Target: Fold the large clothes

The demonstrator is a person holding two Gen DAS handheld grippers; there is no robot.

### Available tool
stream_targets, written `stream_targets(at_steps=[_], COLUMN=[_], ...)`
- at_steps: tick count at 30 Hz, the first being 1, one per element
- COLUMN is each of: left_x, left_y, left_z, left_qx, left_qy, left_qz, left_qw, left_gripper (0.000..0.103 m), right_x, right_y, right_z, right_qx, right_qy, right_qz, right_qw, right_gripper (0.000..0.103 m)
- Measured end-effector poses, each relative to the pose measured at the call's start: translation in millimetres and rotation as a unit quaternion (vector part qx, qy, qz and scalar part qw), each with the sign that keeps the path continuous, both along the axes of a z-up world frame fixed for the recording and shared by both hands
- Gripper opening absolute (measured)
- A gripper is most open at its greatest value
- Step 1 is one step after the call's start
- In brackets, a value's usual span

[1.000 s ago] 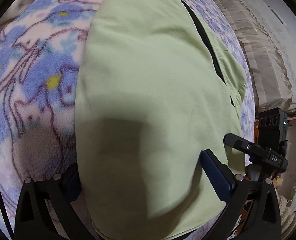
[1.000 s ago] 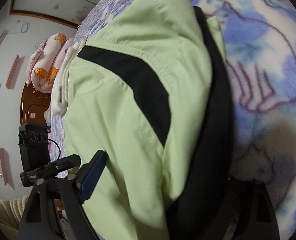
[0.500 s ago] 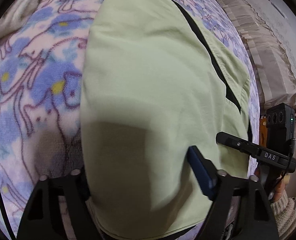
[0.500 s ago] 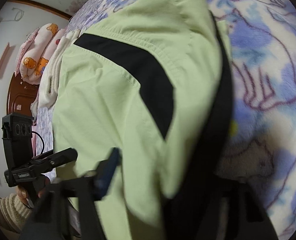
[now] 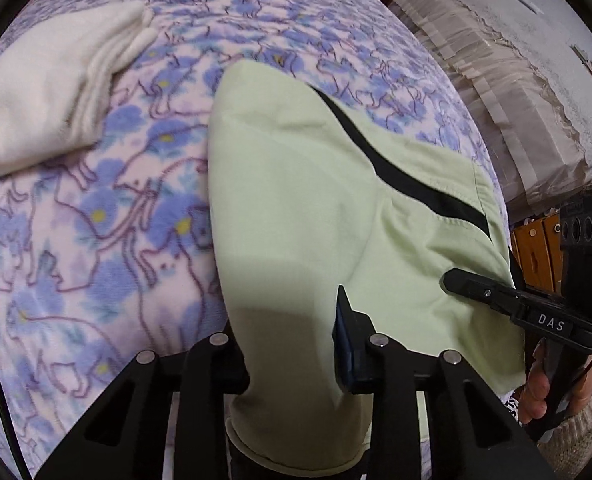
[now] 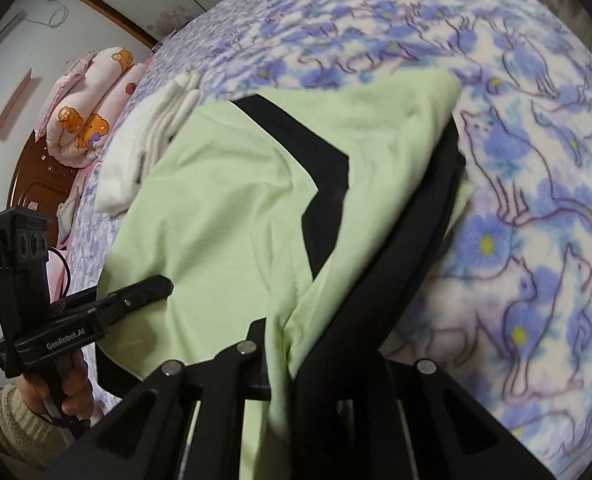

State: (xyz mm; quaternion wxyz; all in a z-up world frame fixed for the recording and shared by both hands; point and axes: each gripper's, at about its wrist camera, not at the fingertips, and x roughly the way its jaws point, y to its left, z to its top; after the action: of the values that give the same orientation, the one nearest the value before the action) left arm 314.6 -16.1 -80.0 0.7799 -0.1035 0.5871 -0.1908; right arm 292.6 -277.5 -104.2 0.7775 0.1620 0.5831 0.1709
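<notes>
A light green garment (image 5: 296, 200) with black stripes lies on the floral blanket (image 5: 96, 220). Its near edge is lifted off the bed. My left gripper (image 5: 288, 340) holds the hem bunched between its fingers, and its jaws are closing on the cloth. One finger of the right gripper (image 5: 472, 282) shows at the right, held by a hand. In the right wrist view the green garment (image 6: 224, 208) and its black waistband (image 6: 408, 248) run down into my right gripper (image 6: 284, 344). Those jaws are closing with the cloth pinched between them. The left gripper's finger (image 6: 148, 288) lies on the garment's left side.
A folded white cloth (image 5: 48, 92) lies on the blanket beyond the garment, also seen as the white cloth (image 6: 148, 148). A rolled pink quilt (image 6: 84, 112) rests by the wooden headboard (image 6: 28, 184). Lace-covered furniture (image 5: 516, 80) stands beside the bed.
Both grippers went from open around the garment's near edge to closed on it. They rose and pulled that edge up, so more of the bed and the white cloth shows.
</notes>
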Motion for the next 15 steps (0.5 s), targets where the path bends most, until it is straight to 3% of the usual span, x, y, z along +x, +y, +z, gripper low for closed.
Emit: stream_targets(at_steps=[15], left_x=[-17.3], left_y=[129.0], left_z=[54.8], left_qx=[0.010], left_qy=[-0.011], left_qz=[0.047], left_qw=[0.9988], left_gripper=[0.028], right_x=[-9.1], right_y=[120.2], right_z=[56.7], right_qx=[0.020], right_qy=[-0.027], right_qz=[0.047], right_qw=[0.998], right_gripper=[0.011])
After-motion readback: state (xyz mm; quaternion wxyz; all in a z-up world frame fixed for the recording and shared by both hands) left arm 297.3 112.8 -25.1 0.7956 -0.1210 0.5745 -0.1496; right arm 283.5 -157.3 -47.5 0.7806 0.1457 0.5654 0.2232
